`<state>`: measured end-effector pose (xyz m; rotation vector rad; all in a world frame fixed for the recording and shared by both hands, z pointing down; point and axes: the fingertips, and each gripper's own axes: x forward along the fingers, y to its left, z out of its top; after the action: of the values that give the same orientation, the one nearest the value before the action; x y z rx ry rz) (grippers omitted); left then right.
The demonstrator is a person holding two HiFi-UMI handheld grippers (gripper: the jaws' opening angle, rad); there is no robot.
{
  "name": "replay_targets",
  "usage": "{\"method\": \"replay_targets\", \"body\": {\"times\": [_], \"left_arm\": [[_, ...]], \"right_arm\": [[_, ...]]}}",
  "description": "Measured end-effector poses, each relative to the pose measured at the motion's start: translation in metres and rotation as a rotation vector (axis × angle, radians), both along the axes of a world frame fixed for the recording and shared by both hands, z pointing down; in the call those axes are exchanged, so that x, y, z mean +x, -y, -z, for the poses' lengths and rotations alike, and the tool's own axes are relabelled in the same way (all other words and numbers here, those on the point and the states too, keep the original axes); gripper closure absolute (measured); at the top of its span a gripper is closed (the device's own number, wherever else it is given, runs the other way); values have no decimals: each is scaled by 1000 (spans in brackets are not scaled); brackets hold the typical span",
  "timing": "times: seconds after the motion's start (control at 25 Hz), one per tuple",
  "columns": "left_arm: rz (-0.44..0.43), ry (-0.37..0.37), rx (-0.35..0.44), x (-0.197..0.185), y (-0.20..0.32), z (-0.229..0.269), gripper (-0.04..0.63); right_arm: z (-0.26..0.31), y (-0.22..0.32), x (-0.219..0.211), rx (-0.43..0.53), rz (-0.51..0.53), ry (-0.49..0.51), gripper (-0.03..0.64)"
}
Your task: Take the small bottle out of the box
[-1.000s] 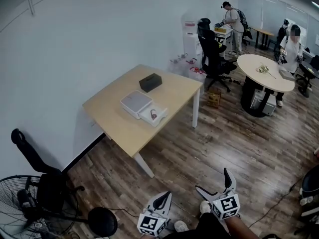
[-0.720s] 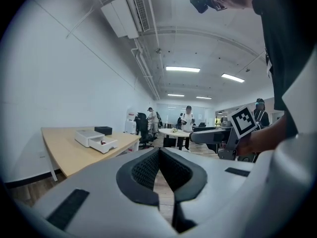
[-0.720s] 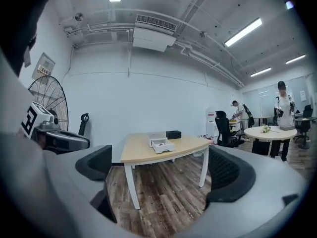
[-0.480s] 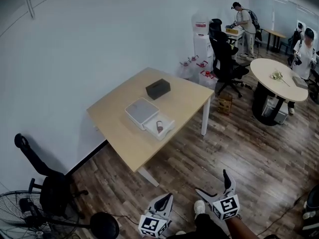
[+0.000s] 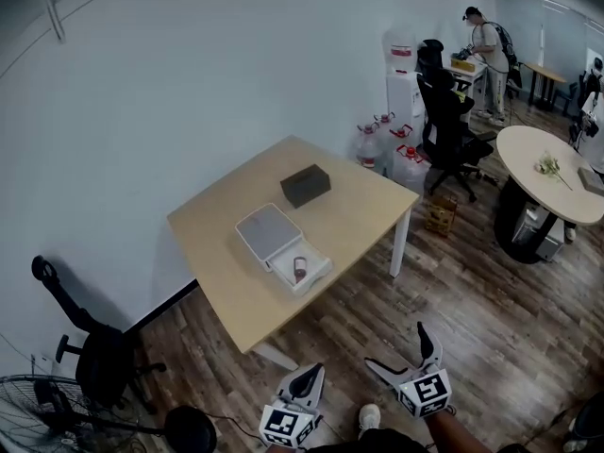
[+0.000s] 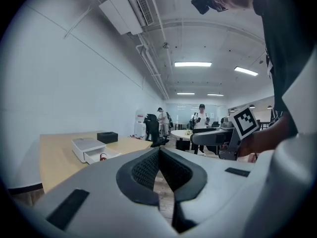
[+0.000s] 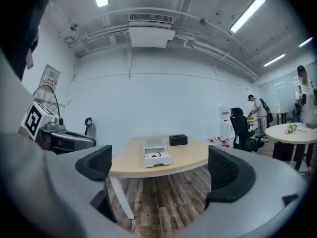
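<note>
A white box (image 5: 281, 246) lies on the wooden table (image 5: 222, 239) with its drawer pulled out toward me. In the drawer rests the small bottle (image 5: 300, 270), red and dark. Both grippers hang low over the floor, well short of the table. My left gripper (image 5: 307, 381) is shut with nothing in it, its pads meeting (image 6: 159, 155). My right gripper (image 5: 407, 355) stands open and empty. Between the right gripper's (image 7: 161, 170) spread pads I see the box (image 7: 156, 153) and the bottle (image 7: 155, 155) far ahead. The left gripper view shows the box (image 6: 85, 147) at its left.
A black box (image 5: 306, 185) sits farther back on the table. A black chair (image 5: 94, 352) and a fan (image 5: 38, 409) stand at the left. To the right are a round table (image 5: 552, 163), an office chair (image 5: 451, 125), water jugs (image 5: 401, 154) and people at the back.
The table and box have drifted down and slightly right in the head view, so I stand a little nearer. Both grippers keep their pose, left shut and right open.
</note>
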<state>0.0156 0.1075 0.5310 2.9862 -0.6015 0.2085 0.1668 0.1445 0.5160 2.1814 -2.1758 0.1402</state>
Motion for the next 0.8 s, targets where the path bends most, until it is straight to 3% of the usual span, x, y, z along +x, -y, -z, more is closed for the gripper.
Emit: {"method": "replay_targets", "body": {"times": [0.56, 0.8], "left_arm": [[106, 0, -19, 33, 84, -7, 583], [148, -23, -17, 29, 150, -12, 583]], "right_arm": [[-8, 97, 39, -7, 89, 7, 28], [-1, 164, 27, 2, 150, -128, 28]]}}
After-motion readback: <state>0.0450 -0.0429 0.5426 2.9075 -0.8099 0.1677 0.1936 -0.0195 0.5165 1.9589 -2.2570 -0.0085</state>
